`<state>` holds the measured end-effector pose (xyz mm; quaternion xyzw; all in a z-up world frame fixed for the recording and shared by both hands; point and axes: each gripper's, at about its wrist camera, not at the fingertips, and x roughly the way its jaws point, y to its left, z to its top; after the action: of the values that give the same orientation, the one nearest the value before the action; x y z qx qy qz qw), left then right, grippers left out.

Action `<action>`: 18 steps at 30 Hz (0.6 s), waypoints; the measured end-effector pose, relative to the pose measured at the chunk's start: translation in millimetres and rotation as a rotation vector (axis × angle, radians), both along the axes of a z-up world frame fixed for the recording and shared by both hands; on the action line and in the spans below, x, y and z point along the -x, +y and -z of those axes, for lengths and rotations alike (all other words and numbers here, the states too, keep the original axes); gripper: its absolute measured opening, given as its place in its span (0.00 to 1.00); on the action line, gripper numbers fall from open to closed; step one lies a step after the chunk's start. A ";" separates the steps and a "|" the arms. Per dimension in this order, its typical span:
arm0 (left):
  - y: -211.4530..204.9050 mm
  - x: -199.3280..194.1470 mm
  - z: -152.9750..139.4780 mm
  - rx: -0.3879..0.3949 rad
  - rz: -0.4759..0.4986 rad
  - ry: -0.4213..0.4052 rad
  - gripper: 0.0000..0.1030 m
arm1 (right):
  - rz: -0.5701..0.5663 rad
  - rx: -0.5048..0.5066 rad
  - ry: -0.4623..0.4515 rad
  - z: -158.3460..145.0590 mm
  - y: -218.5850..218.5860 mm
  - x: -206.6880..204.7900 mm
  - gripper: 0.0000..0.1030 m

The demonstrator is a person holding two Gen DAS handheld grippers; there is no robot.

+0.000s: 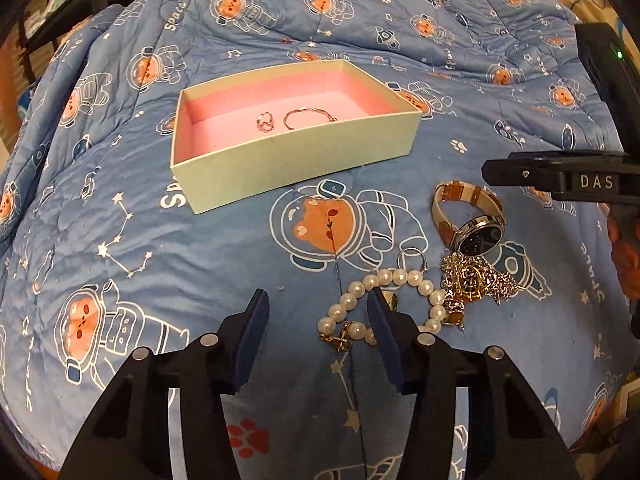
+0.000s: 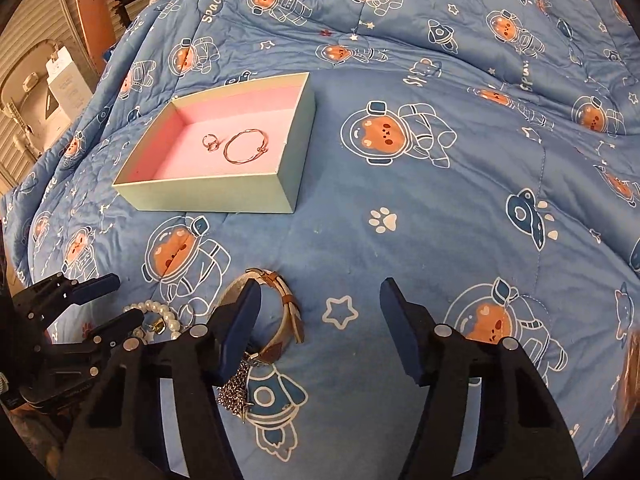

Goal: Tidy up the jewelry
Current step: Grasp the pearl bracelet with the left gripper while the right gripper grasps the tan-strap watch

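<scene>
Both grippers gape empty: left gripper (image 1: 318, 306) beside the pearl bracelet (image 1: 400, 278), right gripper (image 2: 320, 300) beside the watch (image 2: 280, 312).

Before me spreads a bed under a blue quilt (image 2: 420, 208) printed with astronaut bears; dark shelving (image 1: 60, 4) and a white box (image 2: 66, 80) stand beyond its left edge.

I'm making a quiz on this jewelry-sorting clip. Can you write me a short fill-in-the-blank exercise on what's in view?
1. The inside of the box is lined in ____.
2. Inside it, beside the bangle, lies a small ____.
3. The pearl bracelet lies on the ____, outside the box.
4. The watch has a ____ dial.

The left hand-held gripper and right hand-held gripper are both open.

Missing words: pink; ring; blanket; dark
</scene>
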<state>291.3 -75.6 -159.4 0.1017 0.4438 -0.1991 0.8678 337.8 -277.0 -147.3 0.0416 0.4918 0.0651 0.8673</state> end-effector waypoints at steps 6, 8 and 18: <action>-6.1 -6.3 8.3 -0.042 0.048 0.008 0.36 | -0.023 -0.034 0.079 10.7 -0.5 -13.0 0.59; -8.2 -5.5 8.4 -0.046 0.074 0.012 0.29 | -0.033 -0.042 0.103 14.4 1.6 -15.8 0.58; -16.5 1.3 10.2 -0.048 0.098 0.002 0.16 | -0.052 -0.023 0.150 33.5 11.2 -11.4 0.30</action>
<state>290.1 -92.0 -169.5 0.1437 0.4440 -0.2306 0.8538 349.2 -265.8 -180.8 0.0438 0.5553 0.0899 0.8256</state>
